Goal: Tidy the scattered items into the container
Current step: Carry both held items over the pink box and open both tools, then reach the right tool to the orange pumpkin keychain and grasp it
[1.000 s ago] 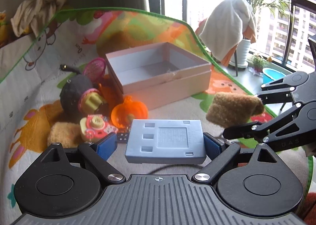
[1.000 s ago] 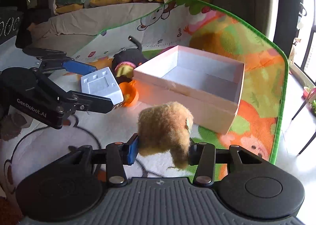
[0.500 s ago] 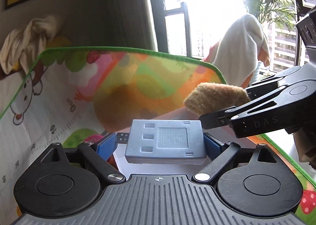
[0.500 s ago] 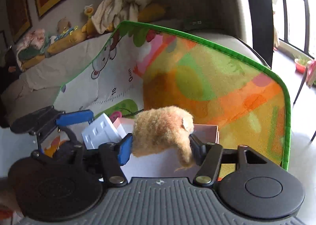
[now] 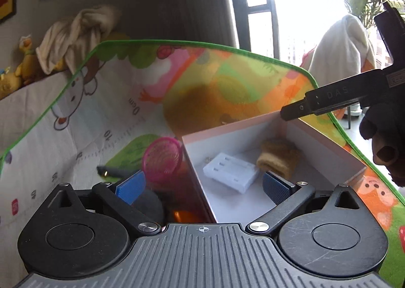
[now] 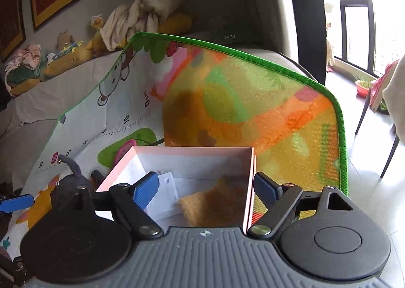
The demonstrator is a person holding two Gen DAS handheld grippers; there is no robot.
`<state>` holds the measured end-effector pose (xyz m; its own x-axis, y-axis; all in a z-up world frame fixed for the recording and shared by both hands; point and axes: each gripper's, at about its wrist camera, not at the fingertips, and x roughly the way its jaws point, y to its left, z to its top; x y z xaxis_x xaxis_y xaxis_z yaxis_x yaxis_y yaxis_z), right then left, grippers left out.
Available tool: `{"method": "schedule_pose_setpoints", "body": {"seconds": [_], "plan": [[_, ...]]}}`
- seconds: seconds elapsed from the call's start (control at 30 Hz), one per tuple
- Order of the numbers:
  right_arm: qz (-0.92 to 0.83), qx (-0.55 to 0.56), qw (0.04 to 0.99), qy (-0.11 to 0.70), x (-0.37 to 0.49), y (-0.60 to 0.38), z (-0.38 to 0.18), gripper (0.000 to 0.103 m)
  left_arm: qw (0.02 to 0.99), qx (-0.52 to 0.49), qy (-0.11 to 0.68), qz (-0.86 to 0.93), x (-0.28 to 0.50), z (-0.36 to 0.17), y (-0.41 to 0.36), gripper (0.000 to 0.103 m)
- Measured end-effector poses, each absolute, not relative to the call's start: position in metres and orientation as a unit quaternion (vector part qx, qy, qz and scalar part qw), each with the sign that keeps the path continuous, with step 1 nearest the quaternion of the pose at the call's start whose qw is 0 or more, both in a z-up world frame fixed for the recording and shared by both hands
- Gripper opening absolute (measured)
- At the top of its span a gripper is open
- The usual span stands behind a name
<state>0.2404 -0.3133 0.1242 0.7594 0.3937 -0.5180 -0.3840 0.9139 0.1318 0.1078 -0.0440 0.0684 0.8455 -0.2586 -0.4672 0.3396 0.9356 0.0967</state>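
White block [image 5: 231,169] flat in box [image 5: 326,146], long axis diagonal; tools spread

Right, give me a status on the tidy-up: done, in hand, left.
Done: the white plastic block and the tan plush piece lie inside the pink box. In hand: nothing; the left gripper and right gripper are both open and empty above the box. Left: the pink strainer and the dark plush toy are outside on the play mat.
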Motion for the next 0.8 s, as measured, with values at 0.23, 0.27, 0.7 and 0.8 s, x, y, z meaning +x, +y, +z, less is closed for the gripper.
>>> {"method": "schedule_pose_setpoints", "body": {"seconds": [0.23,0.27,0.7,0.8], "plan": [[0.301,-0.103,0.924,0.211,0.153,-0.244,0.128,0.081,0.951,0.062,0.280,-0.118,0.053,0.030,0.005,0.103],[0.320,-0.103,0.917,0.216,0.145,-0.237,0.126,0.079,0.948,0.050,0.294,-0.108,0.049,0.024,0.012,0.103],[0.317,-0.123,0.896,0.285,0.114,-0.201,0.068,0.049,0.943,-0.011,0.326,-0.062,0.037,0.005,0.044,0.103],[0.318,-0.099,0.890,0.311,0.122,-0.205,0.063,0.019,0.946,-0.009,0.321,-0.053,0.033,0.006,0.042,0.103]]}}
